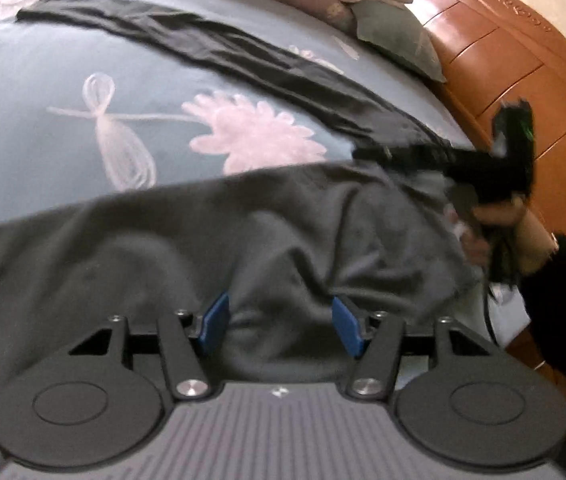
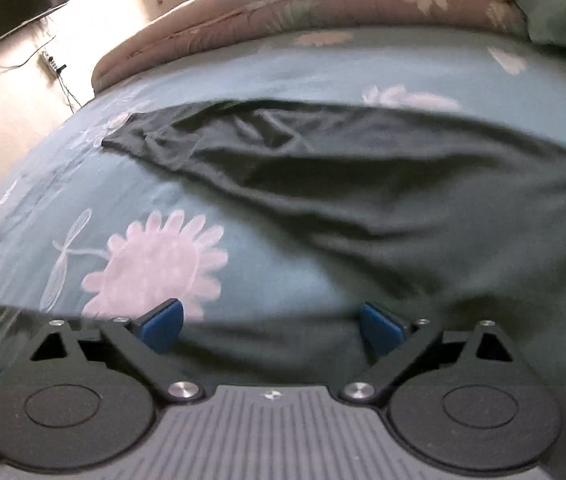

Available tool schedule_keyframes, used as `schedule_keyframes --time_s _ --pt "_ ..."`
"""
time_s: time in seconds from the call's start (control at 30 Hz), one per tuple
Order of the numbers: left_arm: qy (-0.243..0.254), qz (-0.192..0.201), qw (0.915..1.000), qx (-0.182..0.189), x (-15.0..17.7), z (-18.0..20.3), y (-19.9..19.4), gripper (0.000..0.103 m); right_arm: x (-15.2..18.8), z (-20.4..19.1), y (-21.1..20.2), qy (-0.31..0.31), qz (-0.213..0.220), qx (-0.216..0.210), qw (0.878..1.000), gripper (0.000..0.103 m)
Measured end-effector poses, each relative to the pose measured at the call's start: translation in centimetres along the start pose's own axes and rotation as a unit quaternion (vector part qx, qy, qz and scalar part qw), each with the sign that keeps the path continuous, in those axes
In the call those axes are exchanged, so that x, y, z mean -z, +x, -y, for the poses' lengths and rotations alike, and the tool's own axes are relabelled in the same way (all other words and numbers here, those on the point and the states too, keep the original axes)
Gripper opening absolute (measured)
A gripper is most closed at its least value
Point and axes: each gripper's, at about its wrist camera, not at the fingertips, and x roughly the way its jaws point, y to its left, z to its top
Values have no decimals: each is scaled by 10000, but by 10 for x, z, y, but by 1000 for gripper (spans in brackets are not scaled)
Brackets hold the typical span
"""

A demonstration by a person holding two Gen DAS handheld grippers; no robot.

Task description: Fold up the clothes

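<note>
A dark grey garment (image 1: 163,248) lies spread over the bed, and a long black strip of it (image 1: 203,40) runs toward the far left. My left gripper (image 1: 281,324) sits low over the near part with its blue pads (image 1: 215,322) apart and rumpled cloth between them. At the right, a hand holds my right gripper (image 1: 367,154) over the garment's edge. In the right wrist view the garment (image 2: 363,184) stretches across the bed. My right gripper (image 2: 271,330) stands wide open there, its pads (image 2: 163,328) clear of the cloth below.
The bed sheet (image 1: 43,80) is blue-green with pink flowers (image 2: 155,264). A folded quilt (image 2: 283,0) and a green pillow (image 1: 395,36) lie at the far side. A wooden headboard (image 1: 503,40) stands on the right. A dark screen (image 2: 15,0) hangs on the wall.
</note>
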Motion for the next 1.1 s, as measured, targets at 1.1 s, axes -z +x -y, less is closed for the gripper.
schedule_keyframes --time_s 1.1 --pt "-124 598 9851 -1611 -44 -11 -2 72 -36 -20 -25 -715 530 186 9959 103"
